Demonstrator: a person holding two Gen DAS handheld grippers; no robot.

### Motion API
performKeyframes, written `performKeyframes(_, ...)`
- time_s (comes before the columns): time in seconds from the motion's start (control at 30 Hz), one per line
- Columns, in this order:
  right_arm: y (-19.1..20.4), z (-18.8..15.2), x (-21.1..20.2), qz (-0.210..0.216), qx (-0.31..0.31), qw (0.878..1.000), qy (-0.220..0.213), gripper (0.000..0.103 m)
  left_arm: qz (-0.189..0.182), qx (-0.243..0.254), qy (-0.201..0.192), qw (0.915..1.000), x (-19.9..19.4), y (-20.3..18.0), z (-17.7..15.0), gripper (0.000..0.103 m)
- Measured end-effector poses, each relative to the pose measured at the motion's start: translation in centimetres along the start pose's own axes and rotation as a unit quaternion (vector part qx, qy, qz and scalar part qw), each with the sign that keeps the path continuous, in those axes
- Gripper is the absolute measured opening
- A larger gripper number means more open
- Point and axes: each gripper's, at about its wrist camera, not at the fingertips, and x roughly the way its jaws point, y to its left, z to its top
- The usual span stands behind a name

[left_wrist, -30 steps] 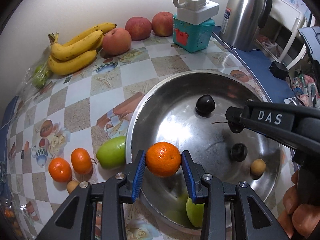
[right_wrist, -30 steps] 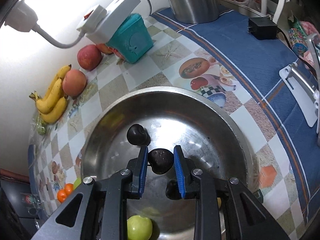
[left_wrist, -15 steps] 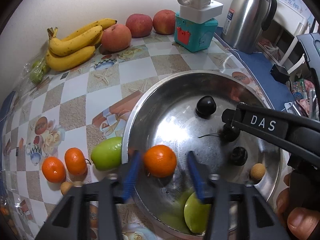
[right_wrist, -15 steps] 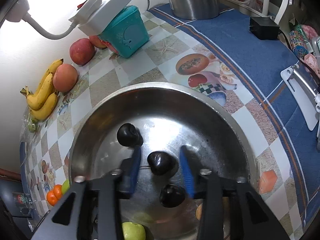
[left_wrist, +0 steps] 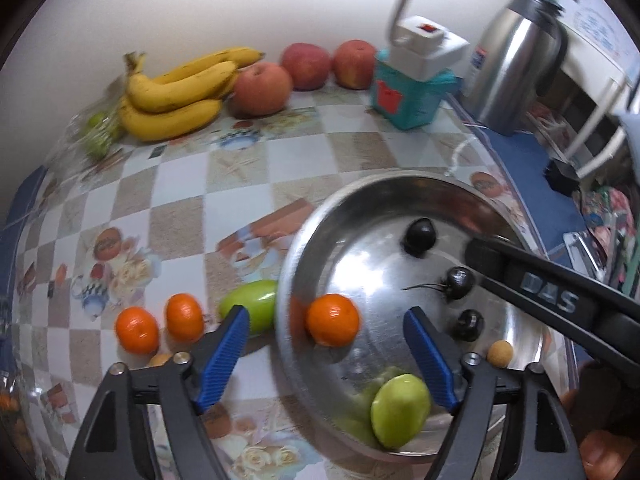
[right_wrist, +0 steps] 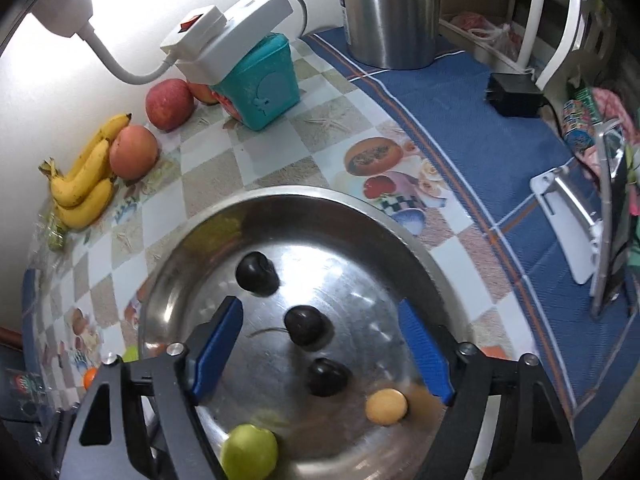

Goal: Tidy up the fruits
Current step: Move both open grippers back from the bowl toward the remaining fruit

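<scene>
A steel bowl [left_wrist: 400, 196] [right_wrist: 200, 248] holds a tangerine [left_wrist: 332, 325], three dark cherries [left_wrist: 419, 235] [right_wrist: 307, 325], a green fruit [left_wrist: 400, 410] [right_wrist: 249, 452] and a small tan fruit [left_wrist: 499, 353] [right_wrist: 386, 406]. My left gripper [left_wrist: 326, 356] is open and empty, above the bowl's left rim, with the tangerine lying loose between its jaws. My right gripper [right_wrist: 320, 354] is open and empty over the bowl, with a cherry lying below it. Outside the bowl lie a green fruit [left_wrist: 252, 310] and two tangerines [left_wrist: 160, 326].
Bananas [left_wrist: 176, 96] [right_wrist: 84, 184] and three apples [left_wrist: 262, 88] [right_wrist: 134, 157] lie along the back wall. A teal box with a white power strip [left_wrist: 412, 92] [right_wrist: 260, 80], a steel kettle [left_wrist: 516, 60] [right_wrist: 396, 12] and a black adapter [right_wrist: 514, 94] stand at the back right.
Both grippers opened and drew back. The left let go of the tangerine, the right let go of a cherry; both fruits now lie in the bowl.
</scene>
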Motion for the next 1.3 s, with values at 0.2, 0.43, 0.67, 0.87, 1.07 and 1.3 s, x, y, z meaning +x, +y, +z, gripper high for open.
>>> performKeyframes(0.2, -0.4, -0.3, -1.0, -0.014, -0.002, 1.000, 0.010, 0.082, 0.049, -0.058, -0.002, 0.9971, -0.3, 3.2, 0.3, 0.103)
performKeyframes(0.43, 0.7, -1.4, -1.9, -0.024, -0.022, 0.999, 0.005, 0.085, 0.069, -0.116, -0.005, 0.9909, -1.2, 7.4, 0.4, 0.103)
performKeyframes(0.67, 2.4, -2.8, -2.2, -0.020, -0.045, 0.999, 0.006, 0.085, 0.086, -0.103, -0.014, 0.9908, -2.3, 8.9, 0.2, 0.103)
performKeyframes(0.87, 4.4, -4.3, -2.6, -0.008, -0.065, 0.998, 0.009, 0.085, 0.081, -0.079, -0.024, 0.9933, -3.5, 9.4, -0.3, 0.103)
performKeyframes(1.07, 7.6, -5.6, -2.7, 0.005, -0.096, 0.995, 0.013, 0.085, 0.102, -0.075, -0.039, 0.9912, -4.9, 11.3, -0.7, 0.103)
performKeyframes(1.3, 11.4, -6.9, -3.1, 0.022, -0.137, 0.990, 0.012, 0.085, 0.130, -0.129, -0.043, 0.9822, -5.8, 16.4, -1.6, 0.103)
